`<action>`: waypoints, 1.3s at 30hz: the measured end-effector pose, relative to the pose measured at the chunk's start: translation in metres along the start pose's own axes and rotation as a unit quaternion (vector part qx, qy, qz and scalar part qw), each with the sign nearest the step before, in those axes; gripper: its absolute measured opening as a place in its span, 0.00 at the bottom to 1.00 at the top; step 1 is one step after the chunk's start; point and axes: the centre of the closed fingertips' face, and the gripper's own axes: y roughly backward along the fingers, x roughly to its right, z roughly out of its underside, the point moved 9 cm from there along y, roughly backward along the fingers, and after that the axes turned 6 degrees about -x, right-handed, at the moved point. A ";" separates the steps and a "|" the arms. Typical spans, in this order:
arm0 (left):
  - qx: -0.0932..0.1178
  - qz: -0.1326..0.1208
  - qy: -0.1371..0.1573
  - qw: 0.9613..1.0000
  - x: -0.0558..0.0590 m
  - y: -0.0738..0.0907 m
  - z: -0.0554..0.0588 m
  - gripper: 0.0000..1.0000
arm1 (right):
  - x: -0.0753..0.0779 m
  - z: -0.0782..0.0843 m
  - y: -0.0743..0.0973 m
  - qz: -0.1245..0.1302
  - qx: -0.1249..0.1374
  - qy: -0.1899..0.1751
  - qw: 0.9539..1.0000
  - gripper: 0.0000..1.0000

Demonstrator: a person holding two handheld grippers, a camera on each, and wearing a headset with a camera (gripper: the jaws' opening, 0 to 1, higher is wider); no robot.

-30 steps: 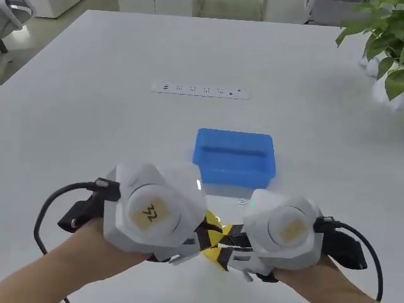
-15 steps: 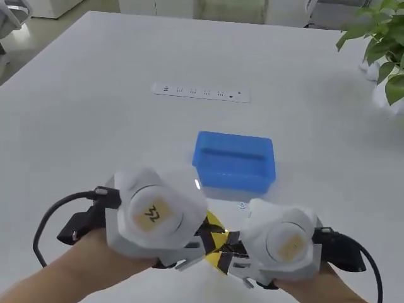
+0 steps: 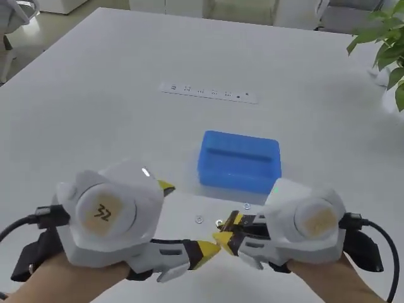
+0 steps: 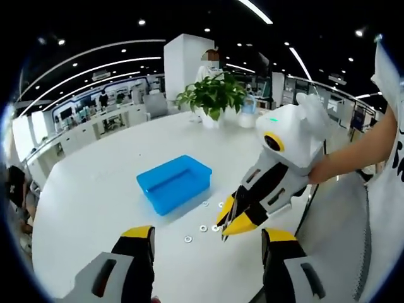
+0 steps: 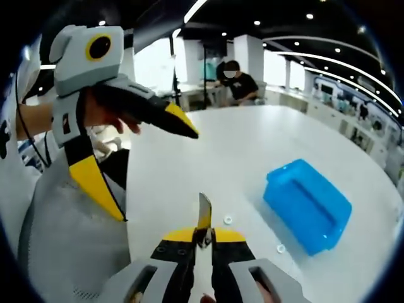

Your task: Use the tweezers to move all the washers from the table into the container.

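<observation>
Gripping the tweezers [image 5: 204,216], the right hand-held gripper [image 5: 202,238] has its jaws nearly together, and the thin metal blade rises from between them. In the head view it lies low over the surface [image 3: 95,120] on the side toward the near edge, with its tips pointing left.

The left hand-held gripper [image 4: 208,232] faces it from the other side. Its jaws stand wide apart and hold nothing. The tips of the two tools are close together but apart.

Several washers [image 3: 199,219] lie flat on the surface, between the gripper tips and the container [image 3: 238,182]. One sits just by the container's near wall. The others are scattered a little nearer the near edge, just beside the tweezers' point.

The container is a blue rectangular tray, open at the top, near the middle of the surface. Its inside shows as plain blue, and it is too small to tell whether any washer lies in it.

A white power strip [image 3: 208,93] lies beyond the container toward the far edge. A leafy plant [image 3: 386,47] stands at the far right corner.
</observation>
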 end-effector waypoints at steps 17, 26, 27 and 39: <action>-0.006 -0.070 0.026 0.997 -0.003 0.007 0.015 0.99 | 0.026 -0.024 -0.019 0.000 0.023 -0.024 0.999 0.05; -0.011 -0.081 0.035 0.996 -0.002 0.010 0.023 0.99 | 0.035 -0.027 -0.038 -0.008 0.013 -0.024 1.000 0.05; -0.009 -0.080 0.036 0.996 -0.002 0.011 0.023 0.99 | 0.035 -0.027 -0.039 -0.010 0.012 -0.024 1.000 0.05; -0.014 -0.088 0.047 0.995 -0.009 0.012 0.029 0.99 | 0.036 -0.021 -0.053 -0.008 -0.014 0.007 1.000 0.05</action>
